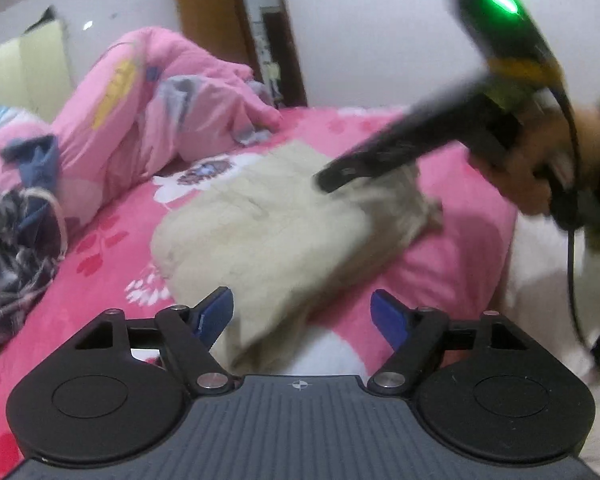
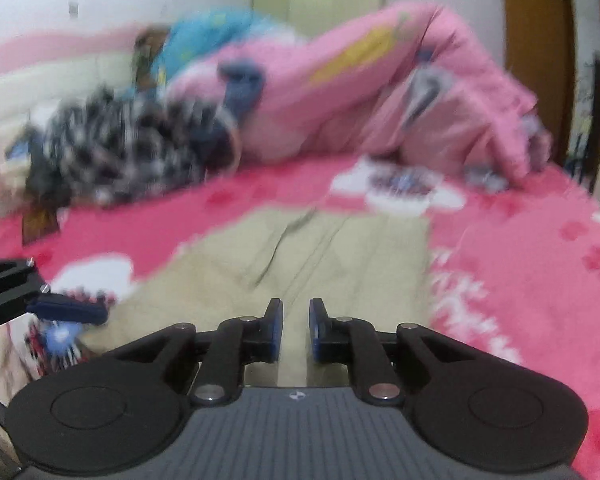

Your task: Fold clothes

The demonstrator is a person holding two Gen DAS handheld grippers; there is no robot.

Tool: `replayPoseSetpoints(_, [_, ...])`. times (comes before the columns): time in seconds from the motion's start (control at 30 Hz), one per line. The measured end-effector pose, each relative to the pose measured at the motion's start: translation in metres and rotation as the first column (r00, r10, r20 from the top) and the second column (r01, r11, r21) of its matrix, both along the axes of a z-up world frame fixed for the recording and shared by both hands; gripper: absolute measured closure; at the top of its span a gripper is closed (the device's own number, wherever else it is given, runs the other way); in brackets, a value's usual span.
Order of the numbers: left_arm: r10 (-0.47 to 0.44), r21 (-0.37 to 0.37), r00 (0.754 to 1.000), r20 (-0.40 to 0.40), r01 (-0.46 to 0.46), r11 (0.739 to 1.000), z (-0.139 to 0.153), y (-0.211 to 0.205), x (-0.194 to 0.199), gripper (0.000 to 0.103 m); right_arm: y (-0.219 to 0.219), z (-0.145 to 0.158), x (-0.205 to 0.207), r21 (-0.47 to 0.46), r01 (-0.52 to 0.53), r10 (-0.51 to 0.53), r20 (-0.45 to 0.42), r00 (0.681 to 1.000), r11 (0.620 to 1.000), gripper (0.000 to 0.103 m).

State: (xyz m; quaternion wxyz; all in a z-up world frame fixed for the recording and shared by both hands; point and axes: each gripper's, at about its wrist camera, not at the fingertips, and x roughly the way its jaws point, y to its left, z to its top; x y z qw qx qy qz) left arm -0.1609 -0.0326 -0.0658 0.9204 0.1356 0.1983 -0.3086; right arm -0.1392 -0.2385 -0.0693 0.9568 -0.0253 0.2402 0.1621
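Hovering over beige garment [image 1: 268, 224], right gripper [image 2: 295, 330] angles downward.

We see a beige garment [image 1: 268, 224], folded into a rough rectangle, lying flat near the bed's [image 1: 100, 264] front edge.

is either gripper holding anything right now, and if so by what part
Nothing is held. The left gripper has its jaws wide apart above the beige garment; the right gripper has a narrow, empty gap between its jaws.
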Motion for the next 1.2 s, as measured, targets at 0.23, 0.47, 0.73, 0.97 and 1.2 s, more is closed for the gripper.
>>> replayPoseSetpoints(0.23, [0.004,-0.025,0.983,-0.183,-0.008,1.000,-0.014,-0.031,0.044,0.021,-0.027,-0.024,-0.004,0.070,0.041,-0.042,0.011,0.999,0.997,0.081])
replayPoseSetpoints(0.47, [0.030,0.145,0.997,-0.066,-0.020,0.989,-0.032,-0.054,0.029,0.015,-0.032,-0.014,0.020,0.073,0.040,-0.042,0.021,0.999,0.997,0.083])
replayPoseSetpoints(0.73, [0.033,0.108,0.996,-0.087,-0.023,0.994,-0.028,-0.050,0.028,0.015,-0.051,0.001,0.046,0.155,0.028,-0.031,0.020,0.999,0.987,0.083])
replayPoseSetpoints(0.97, [0.029,0.059,0.994,-0.103,-0.023,0.998,-0.022,-0.044,0.033,0.017,-0.067,-0.037,0.105,0.175,0.069,-0.054,-0.087,0.995,0.982,0.082])
replayPoseSetpoints(1.2, [0.054,-0.268,0.970,-0.239,-0.119,0.956,0.027,0.004,0.065,0.021,-0.083,-0.054,0.104,0.263,0.110,-0.080,-0.124,0.989,0.959,0.071])
